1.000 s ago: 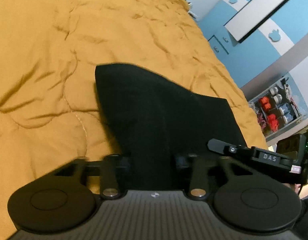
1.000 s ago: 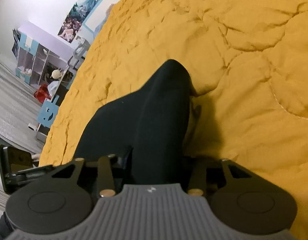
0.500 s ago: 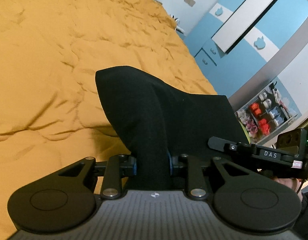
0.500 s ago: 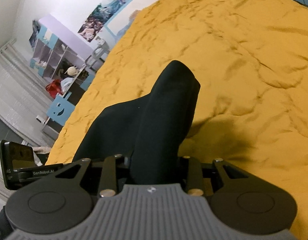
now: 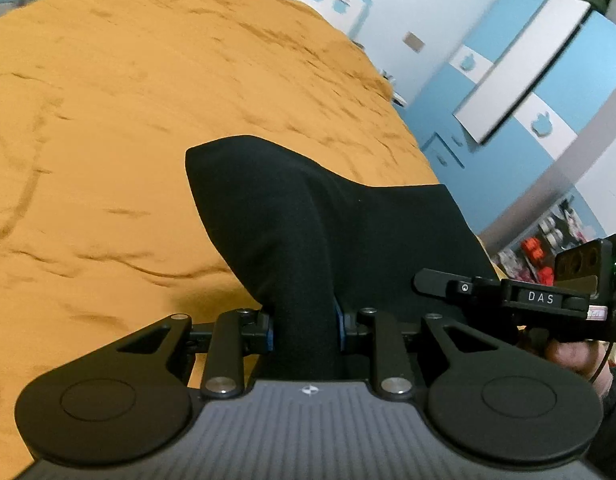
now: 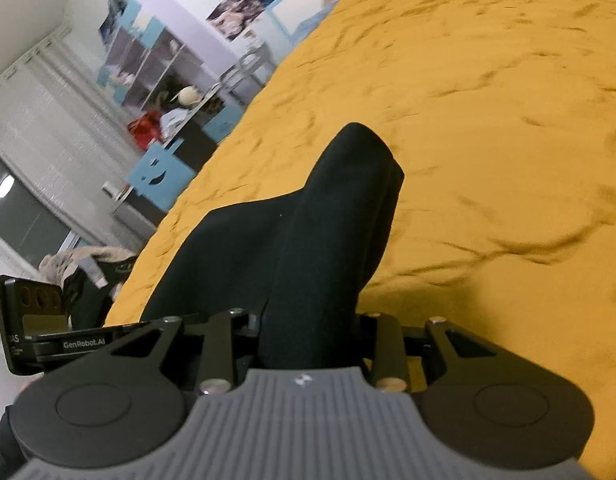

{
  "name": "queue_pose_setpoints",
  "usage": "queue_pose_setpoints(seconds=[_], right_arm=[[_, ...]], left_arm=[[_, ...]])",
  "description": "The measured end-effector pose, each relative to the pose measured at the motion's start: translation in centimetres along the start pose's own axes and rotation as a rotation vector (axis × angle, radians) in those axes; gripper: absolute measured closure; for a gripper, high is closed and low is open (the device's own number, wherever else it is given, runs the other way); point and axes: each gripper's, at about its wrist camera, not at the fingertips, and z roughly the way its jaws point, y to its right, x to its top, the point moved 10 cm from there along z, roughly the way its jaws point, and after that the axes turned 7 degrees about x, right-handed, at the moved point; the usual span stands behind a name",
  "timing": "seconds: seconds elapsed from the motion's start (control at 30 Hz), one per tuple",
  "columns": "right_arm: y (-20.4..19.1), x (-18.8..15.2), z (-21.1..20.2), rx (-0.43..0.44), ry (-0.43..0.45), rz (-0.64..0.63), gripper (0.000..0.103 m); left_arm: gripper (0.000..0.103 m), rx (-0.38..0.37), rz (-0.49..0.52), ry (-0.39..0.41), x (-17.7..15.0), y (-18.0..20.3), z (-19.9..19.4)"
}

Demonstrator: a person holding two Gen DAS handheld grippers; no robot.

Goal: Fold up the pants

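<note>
The black pants (image 5: 308, 220) hang above the orange bed quilt (image 5: 128, 120), stretched between both grippers. My left gripper (image 5: 304, 324) is shut on one bunched edge of the pants. My right gripper (image 6: 308, 332) is shut on the other edge of the pants (image 6: 319, 232). The right gripper also shows at the right of the left wrist view (image 5: 547, 300), and the left gripper shows at the left of the right wrist view (image 6: 48, 332). The fingertips are hidden in the cloth.
The orange quilt (image 6: 487, 120) fills most of both views. Blue and white cabinets (image 5: 527, 80) stand beyond the bed's far edge. Shelves and a blue smiley-face box (image 6: 160, 172) stand beside the bed. A heap of clothes (image 6: 88, 268) lies at its edge.
Both grippers have risen and tilted up with the pants in them. The cloth hangs higher off the quilt, and more of the room shows.
</note>
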Motion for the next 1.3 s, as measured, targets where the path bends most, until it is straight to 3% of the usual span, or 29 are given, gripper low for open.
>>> queue_pose_setpoints(seconds=[0.3,0.57,0.87,1.3], right_arm=[[-9.1,3.5,7.6,0.074,-0.033,-0.1,0.075],[-13.3,6.6,12.7,0.096,-0.033,-0.14,0.075],[-11.8,6.3,20.4,0.109,-0.055,-0.059,0.075],[-6.4,0.4,32.6,0.092,-0.148,0.129,0.075]], left_arm=[[0.074,0.056,-0.048,0.07,4.0,-6.5,-4.5],[0.074,0.077,-0.041,0.105,7.3,-10.5,-6.3],[0.074,0.128,-0.057,0.055,8.0,-16.3,-4.5],[0.074,0.194,-0.15,-0.085,4.8,-26.7,0.7]])
